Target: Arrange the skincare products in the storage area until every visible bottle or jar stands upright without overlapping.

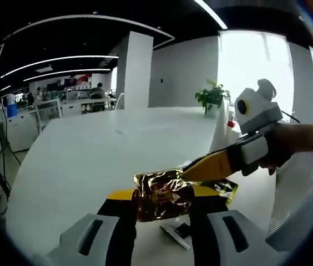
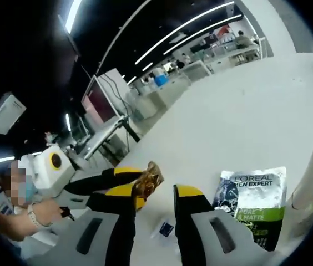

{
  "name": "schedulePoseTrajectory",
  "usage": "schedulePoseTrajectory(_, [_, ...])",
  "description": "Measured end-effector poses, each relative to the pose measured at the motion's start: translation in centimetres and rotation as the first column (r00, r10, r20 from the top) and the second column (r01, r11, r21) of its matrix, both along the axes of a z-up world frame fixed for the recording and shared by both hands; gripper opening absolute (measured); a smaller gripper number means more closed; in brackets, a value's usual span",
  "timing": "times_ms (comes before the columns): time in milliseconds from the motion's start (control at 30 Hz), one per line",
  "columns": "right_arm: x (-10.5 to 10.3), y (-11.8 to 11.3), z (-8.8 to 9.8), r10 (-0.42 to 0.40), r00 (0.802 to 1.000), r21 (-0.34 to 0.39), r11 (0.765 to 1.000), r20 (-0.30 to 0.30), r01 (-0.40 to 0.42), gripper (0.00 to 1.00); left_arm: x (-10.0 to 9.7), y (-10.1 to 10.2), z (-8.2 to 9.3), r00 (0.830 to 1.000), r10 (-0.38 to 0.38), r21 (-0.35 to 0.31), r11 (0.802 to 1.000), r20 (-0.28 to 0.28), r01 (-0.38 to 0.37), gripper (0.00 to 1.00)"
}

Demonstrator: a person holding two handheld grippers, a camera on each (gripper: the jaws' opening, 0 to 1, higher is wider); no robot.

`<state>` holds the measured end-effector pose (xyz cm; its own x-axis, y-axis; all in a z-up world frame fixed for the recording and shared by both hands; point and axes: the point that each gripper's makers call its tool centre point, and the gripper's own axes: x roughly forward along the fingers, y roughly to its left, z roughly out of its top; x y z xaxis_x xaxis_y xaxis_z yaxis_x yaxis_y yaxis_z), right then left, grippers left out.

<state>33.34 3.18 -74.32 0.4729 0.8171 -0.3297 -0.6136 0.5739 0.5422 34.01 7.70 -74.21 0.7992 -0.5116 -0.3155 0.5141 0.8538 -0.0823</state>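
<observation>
Between both claws, a crumpled gold packet [image 1: 162, 194], label unreadable.

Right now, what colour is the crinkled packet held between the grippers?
Shiny gold foil packet with dark reddish print; clearest in the left gripper view.

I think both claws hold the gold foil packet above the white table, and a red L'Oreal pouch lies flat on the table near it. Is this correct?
Not quite: the L'Oreal pouch is white, black and green, not red, as the right gripper view shows. The rest stands: the left claw and the right claw both hold the gold foil packet above the white table, and the pouch lies flat.
</observation>
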Motion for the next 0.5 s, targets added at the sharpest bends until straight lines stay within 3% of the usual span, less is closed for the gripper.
schedulePoseTrajectory(133, [-0.4, 0.1, 0.6, -0.009, 0.999, 0.074, 0.997, -0.051, 0.013, 0.21, 0.2, -0.6, 0.1, 1.000, -0.021, -0.002, 1.000, 0.018, 0.021, 0.36])
schedulePoseTrajectory(200, [-0.5, 0.2, 1.0, -0.017, 0.995, 0.128, 0.991, -0.095, 0.029, 0.16, -1.1, -1.7, 0.9, 0.999, -0.030, 0.003, 1.000, 0.030, 0.030, 0.36])
schedulePoseTrajectory(400, [-0.6, -0.2, 1.1, -0.011, 0.996, 0.133, 0.991, -0.091, 0.023, 0.05, -2.1, -2.9, 2.0, 0.996, -0.071, 0.034, 0.997, 0.053, 0.069, 0.36])
schedulePoseTrajectory(500, [-1.0, 0.0, 1.8, 0.002, 0.993, 0.189, 0.982, -0.122, 0.021, 0.02, -2.3, -3.1, 2.1, 0.995, -0.076, 0.037, 0.997, 0.057, 0.074, 0.36])
